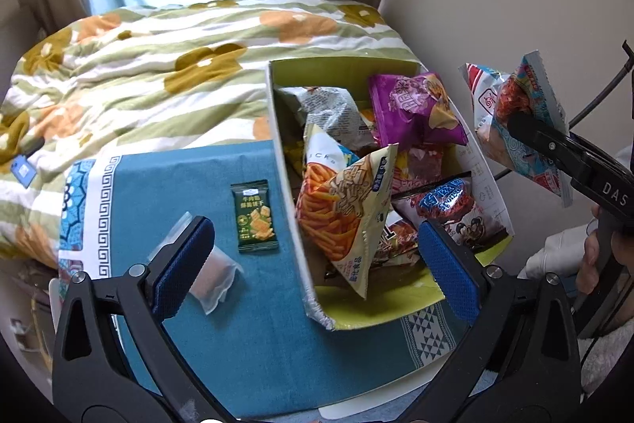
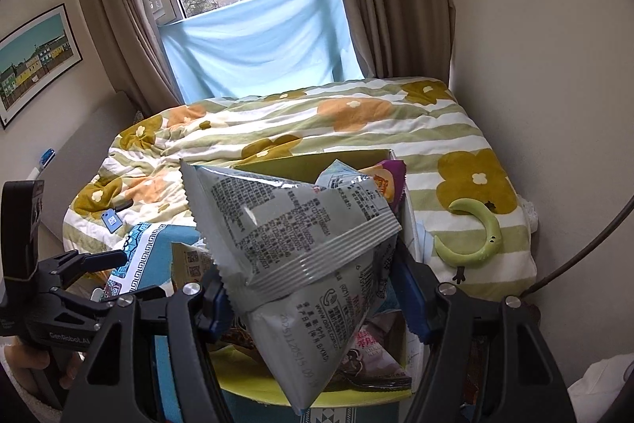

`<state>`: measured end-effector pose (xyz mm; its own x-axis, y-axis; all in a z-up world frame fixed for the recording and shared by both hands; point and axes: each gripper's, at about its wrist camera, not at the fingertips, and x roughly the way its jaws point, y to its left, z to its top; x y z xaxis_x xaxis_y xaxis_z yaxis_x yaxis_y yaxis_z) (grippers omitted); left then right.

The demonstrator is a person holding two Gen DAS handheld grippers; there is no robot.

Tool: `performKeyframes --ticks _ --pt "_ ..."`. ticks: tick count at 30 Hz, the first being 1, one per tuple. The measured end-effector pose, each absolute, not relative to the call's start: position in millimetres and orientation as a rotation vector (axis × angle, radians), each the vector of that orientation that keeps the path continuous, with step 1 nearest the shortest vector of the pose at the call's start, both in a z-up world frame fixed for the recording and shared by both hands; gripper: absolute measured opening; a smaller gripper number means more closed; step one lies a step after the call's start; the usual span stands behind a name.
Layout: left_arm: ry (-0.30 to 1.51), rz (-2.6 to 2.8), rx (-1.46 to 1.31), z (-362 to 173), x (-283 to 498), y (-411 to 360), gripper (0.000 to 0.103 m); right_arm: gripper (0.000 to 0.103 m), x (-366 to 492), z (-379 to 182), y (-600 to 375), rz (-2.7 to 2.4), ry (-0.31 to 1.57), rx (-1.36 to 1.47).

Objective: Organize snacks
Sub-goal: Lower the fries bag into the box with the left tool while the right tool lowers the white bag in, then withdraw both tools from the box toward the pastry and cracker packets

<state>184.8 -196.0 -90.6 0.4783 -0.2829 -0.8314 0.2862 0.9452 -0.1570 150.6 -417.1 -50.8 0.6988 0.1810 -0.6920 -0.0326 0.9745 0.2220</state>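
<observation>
A cardboard box [image 1: 285,161] with a green inside stands on a blue cloth [image 1: 245,324] and holds several snack bags, among them a purple bag [image 1: 416,106] and an orange fries bag [image 1: 340,209]. My left gripper [image 1: 317,264] is open and empty, above the box's near left wall. A dark green biscuit packet [image 1: 255,217] and a clear small packet [image 1: 214,276] lie on the cloth left of the box. My right gripper [image 2: 313,296] is shut on a red-and-blue snack bag [image 1: 523,121], whose grey back [image 2: 301,244] fills the right wrist view, above the box's right side.
A bed with a flowered quilt [image 1: 158,66] lies behind the cloth. A green crescent toy [image 2: 475,236] rests on the quilt right of the box. A wall is close on the right. A phone [image 1: 25,171] lies on the quilt at left.
</observation>
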Motion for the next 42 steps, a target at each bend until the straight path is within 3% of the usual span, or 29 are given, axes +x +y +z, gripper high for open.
performKeyframes --ticks 9,11,12,13,23,42 --pt "1.025 -0.236 -0.05 -92 167 -153 0.102 0.068 186 -71 -398 0.221 0.851 0.174" --pt "1.026 -0.216 -0.047 -94 163 -148 0.102 0.076 190 -78 -398 0.222 0.856 0.166" --pt "1.029 -0.209 -0.052 -95 161 -146 0.102 0.093 191 -80 -398 0.219 0.847 0.161" --pt "1.031 -0.203 -0.061 -97 159 -144 0.102 0.103 190 -81 -399 0.222 0.833 0.157" --pt "1.058 -0.156 -0.083 -110 147 -135 0.102 0.103 185 -86 -411 0.25 0.857 0.132" --pt "1.033 -0.164 -0.1 -98 160 -67 0.102 0.103 149 -37 -360 0.2 0.733 0.141"
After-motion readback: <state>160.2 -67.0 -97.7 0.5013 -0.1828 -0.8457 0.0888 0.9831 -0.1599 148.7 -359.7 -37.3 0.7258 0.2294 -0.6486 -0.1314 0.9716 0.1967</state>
